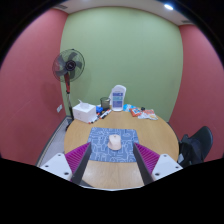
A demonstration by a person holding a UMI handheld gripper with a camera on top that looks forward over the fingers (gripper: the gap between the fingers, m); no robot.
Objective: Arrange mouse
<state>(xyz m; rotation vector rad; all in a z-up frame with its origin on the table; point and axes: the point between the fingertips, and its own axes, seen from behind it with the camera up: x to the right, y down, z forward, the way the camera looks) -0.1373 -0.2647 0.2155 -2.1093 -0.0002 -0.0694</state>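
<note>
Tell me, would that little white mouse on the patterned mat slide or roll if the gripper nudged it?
The mouse looks small and low, so it probably slides rather than rolls or tips. It rests on a mouse mat, which may add some drag. Its rounded, smooth-looking shell could slip between the fingers of the open gripper, which sits short of it.

Fan (69, 67), chair (199, 143) — round table (160, 131).

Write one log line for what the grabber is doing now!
gripper: open, empty | mouse: on patterned mat, ahead of fingers, untouched | table: round, wooden | step: approach
</note>
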